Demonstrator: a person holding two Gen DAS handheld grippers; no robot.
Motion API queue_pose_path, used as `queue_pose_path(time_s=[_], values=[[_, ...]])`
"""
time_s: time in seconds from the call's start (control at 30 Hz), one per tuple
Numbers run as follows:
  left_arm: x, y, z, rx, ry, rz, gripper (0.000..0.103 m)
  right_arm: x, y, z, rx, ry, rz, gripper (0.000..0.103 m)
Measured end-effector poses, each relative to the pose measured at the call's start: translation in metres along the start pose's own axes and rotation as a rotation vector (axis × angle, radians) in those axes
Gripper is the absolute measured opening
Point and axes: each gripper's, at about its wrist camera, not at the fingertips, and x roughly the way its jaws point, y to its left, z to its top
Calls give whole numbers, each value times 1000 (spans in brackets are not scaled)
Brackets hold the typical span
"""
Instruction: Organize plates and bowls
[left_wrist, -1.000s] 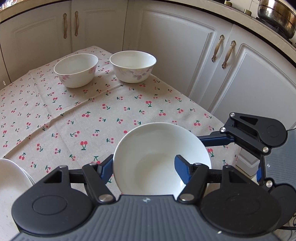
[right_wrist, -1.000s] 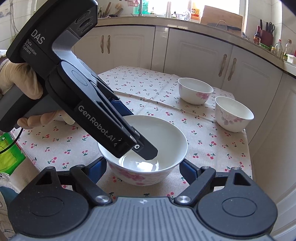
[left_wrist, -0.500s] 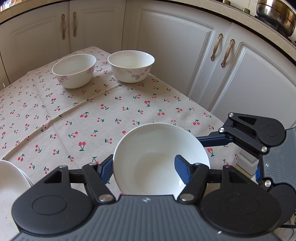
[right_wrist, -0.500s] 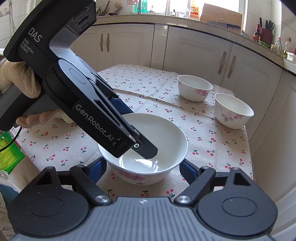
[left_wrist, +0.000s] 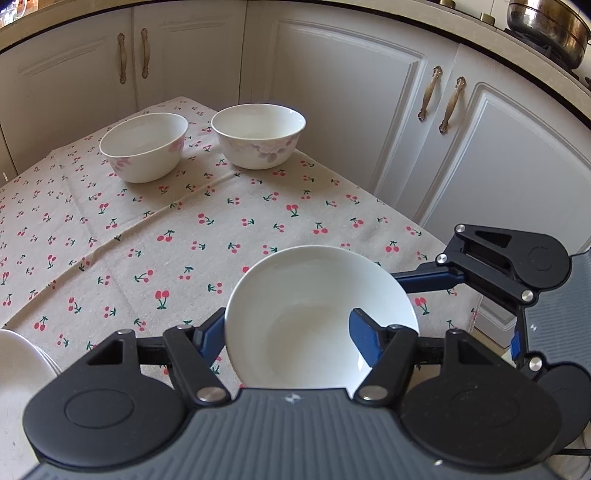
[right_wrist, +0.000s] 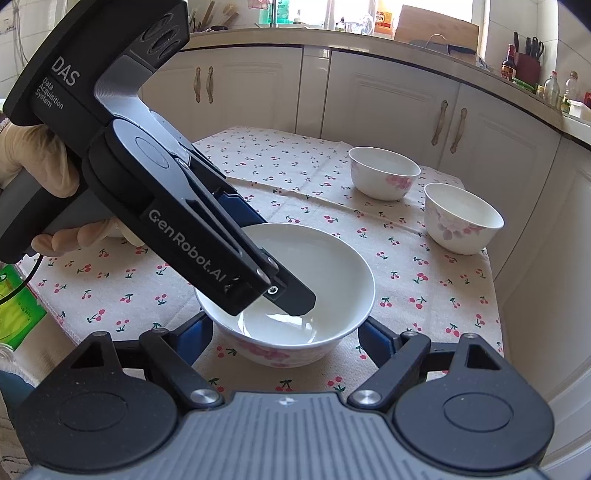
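The near bowl (right_wrist: 291, 295) is set on the cherry-print cloth (left_wrist: 192, 236) close to the desk's front edge, with the rim gripped by the left gripper (left_wrist: 288, 332): one finger is inside, the other outside, and the jaws are just opening. The right gripper (right_wrist: 284, 338) is held spread on either side of that bowl, and touching cannot be told. Two more bowls (left_wrist: 144, 146) (left_wrist: 258, 134) are seen at the far corner, just beside the cloth's edge; three bowls are counted. A broad bare stretch of cloth is left between. White plates (left_wrist: 18, 365) are stacked at the left edge.
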Motion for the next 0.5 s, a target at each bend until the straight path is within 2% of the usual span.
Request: queue_pose_path(time_s=[0.07, 0.2, 0.23, 0.27, 0.3, 0.5], values=[[0, 0, 0, 0, -3, 0, 70, 0, 0, 0, 2, -2, 0, 89], [0, 0, -1, 0, -8, -20, 80, 0, 0, 0, 1, 1, 3, 91], [-1, -1, -1, 9, -12, -25, 82, 0, 0, 0, 1, -1, 10, 92], [-1, -2, -1, 17, -15, -25, 89, -1, 0, 1, 6, -7, 17, 100], [-2, -3, -1, 24, -18, -23, 94, -3, -1, 1, 10, -22, 18, 103], [-13, -4, 7, 39, -50, -4, 96, -4, -1, 1, 13, -24, 29, 103]])
